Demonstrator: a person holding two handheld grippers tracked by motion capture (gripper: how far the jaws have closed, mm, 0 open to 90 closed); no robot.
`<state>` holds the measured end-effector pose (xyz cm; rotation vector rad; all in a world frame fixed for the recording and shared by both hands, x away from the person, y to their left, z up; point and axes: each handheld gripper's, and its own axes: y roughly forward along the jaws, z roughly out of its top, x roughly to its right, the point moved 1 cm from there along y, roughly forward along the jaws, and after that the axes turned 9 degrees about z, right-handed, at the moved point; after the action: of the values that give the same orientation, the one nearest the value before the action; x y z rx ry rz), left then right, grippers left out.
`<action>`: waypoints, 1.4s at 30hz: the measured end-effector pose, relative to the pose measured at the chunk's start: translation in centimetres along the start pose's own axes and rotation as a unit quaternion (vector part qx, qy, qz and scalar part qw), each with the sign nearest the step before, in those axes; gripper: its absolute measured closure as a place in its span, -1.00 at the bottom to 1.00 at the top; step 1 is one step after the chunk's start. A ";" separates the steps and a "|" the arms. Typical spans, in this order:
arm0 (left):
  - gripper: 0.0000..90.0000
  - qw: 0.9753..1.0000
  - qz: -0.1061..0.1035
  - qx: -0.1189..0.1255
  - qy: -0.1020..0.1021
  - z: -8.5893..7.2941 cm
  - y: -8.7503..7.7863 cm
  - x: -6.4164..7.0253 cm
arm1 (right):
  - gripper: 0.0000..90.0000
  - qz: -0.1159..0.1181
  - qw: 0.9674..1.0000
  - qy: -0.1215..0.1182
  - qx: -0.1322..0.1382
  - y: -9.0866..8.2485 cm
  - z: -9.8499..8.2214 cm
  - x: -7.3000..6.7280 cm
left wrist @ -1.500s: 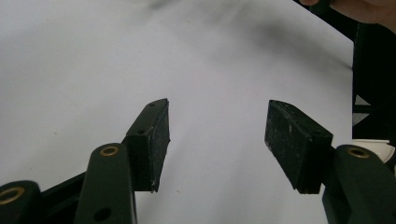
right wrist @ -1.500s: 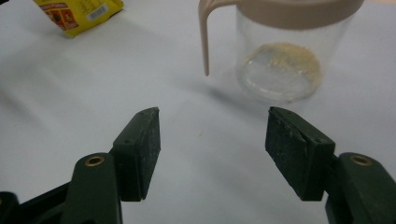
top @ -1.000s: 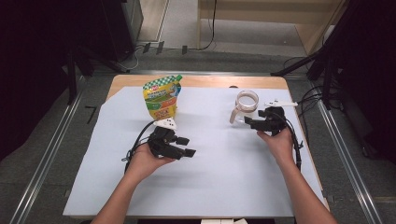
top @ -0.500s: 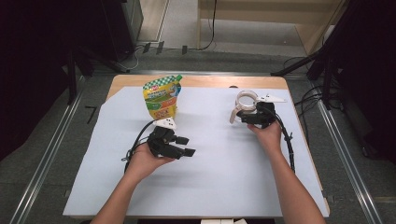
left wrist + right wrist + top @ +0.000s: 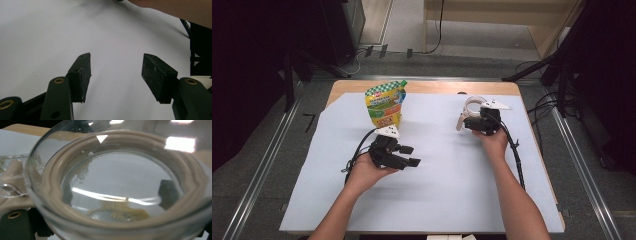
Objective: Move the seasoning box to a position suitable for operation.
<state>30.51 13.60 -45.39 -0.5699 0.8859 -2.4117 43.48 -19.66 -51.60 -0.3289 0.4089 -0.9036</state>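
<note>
The glass jar (image 5: 474, 106) stands well to the right of the green and yellow pouch (image 5: 385, 104), about level with it, on the white sheet (image 5: 452, 190). The right gripper (image 5: 467, 120) is up against the jar; its jaws have just been opening and now stand wide, with the jar between them. In the right gripper view the dark pads show through the glass on either side, and they seem to stand off the wall rather than press on it, though the curved glass blurs this. The left gripper (image 5: 409, 156) rests just in front of the pouch, on the person's side, jaws half apart and empty.

The jar looks rigid, smooth and breakable, with a beige seal ring around its mouth and a few crumbs inside, so it is probably light for its size. Bare glass will likely slip under hard pads. The better hold is low on the straight wall below the ring, squeezed gently and kept upright, not on the rim or the hinged lid
</note>
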 end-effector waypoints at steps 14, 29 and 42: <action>-0.05 1.000 -0.003 0.002 -0.004 -0.1 -0.1 -0.2 | -0.73 0.009 1.000 -0.021 -0.008 -0.7 0.3 -0.5; -0.06 1.000 -0.001 -0.012 -0.001 -0.2 0.3 -0.1 | -0.73 0.066 0.998 -0.009 -0.002 -4.9 0.4 -3.1; -0.07 1.000 -0.001 -0.023 0.004 -0.3 0.7 -0.1 | -0.73 0.113 0.993 -0.039 -0.007 -7.7 -1.6 -5.9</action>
<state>30.63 13.31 -46.14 -0.5798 0.9465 -2.4017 34.16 -19.49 -48.40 -0.3222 0.3711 -0.6641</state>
